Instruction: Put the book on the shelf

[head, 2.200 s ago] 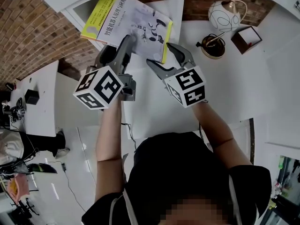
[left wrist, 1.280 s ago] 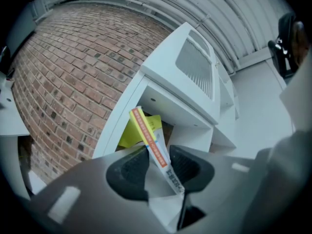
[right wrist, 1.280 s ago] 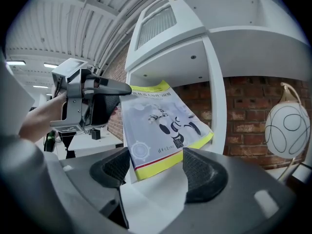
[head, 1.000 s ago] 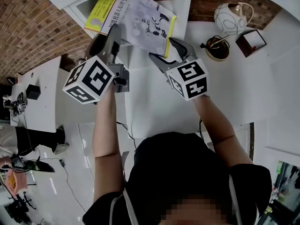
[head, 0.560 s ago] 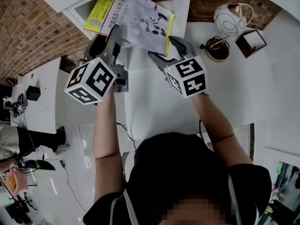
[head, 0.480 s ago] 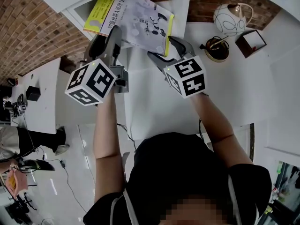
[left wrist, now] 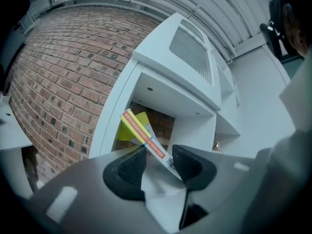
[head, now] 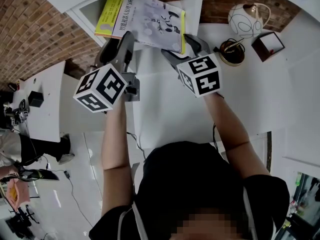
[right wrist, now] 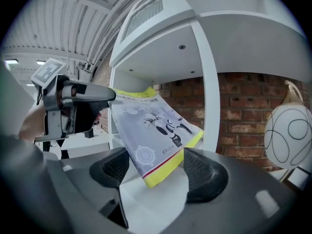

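book edge-on between left gripper jaws, just opened; cover faces right gripper, also released.

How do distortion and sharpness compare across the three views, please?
Head view: crisp, book print legible, lines bowed. Left gripper view: strong fisheye, dark corners, brick wall curved, close jaws soft. Right gripper view: book cover sharp, shelf post bent.

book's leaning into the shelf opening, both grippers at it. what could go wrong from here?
1. The left gripper has just been opening its jaws, with the book edge loose between them; the tilted book could slide out of the shelf.
2. The right gripper is open around the book's near corner, not clamping it; a push from there might twist the book against the white upright.
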